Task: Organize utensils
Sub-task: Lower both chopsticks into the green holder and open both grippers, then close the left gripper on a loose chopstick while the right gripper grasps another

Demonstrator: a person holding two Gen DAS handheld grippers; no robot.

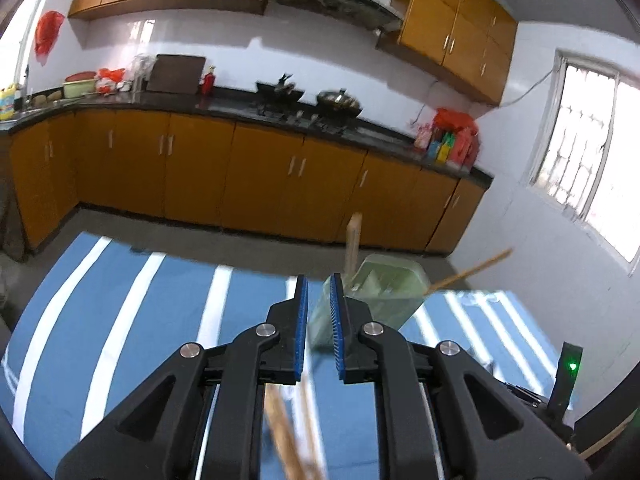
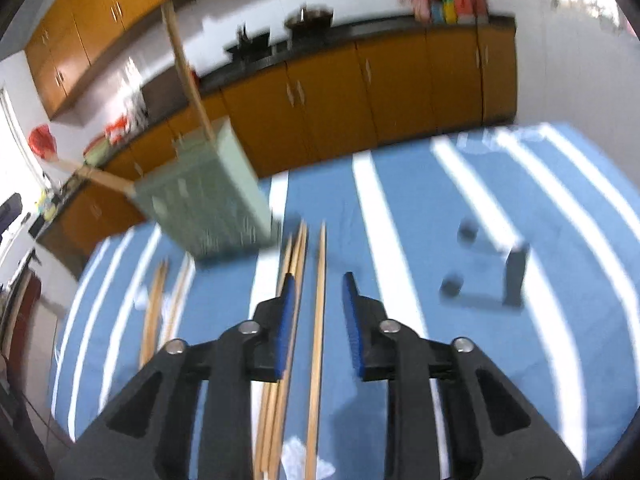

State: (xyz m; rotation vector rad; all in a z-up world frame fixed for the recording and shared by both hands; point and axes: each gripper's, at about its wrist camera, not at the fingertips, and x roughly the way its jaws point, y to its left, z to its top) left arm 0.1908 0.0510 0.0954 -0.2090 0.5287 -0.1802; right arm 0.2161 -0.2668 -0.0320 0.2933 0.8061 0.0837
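Left wrist view: the left gripper (image 1: 320, 300) hangs above a blue tablecloth with white stripes (image 1: 132, 312), its blue-padded jaws set narrowly apart with nothing pressed between the pads. Just beyond the right pad stands a pale green utensil holder (image 1: 384, 292), from which a wooden handle (image 1: 354, 244) rises upright and a single chopstick (image 1: 472, 270) leans out to the right. Blurred wooden chopsticks (image 1: 284, 432) show low in the frame under the gripper body. Behind the table runs a dark countertop (image 1: 224, 104) over orange cabinets (image 1: 200, 172). Right wrist view (motion-blurred): the right gripper (image 2: 318, 292) points down at the cloth, jaws moderately apart; a single chopstick (image 2: 318, 320) lies lengthwise in the gap, touching neither pad as far as can be told. A bundle of chopsticks (image 2: 294, 252) lies along the left finger, and a further pair (image 2: 154, 312) lies well to the left. The green holder (image 2: 208, 200) appears tilted, beyond the chopsticks.
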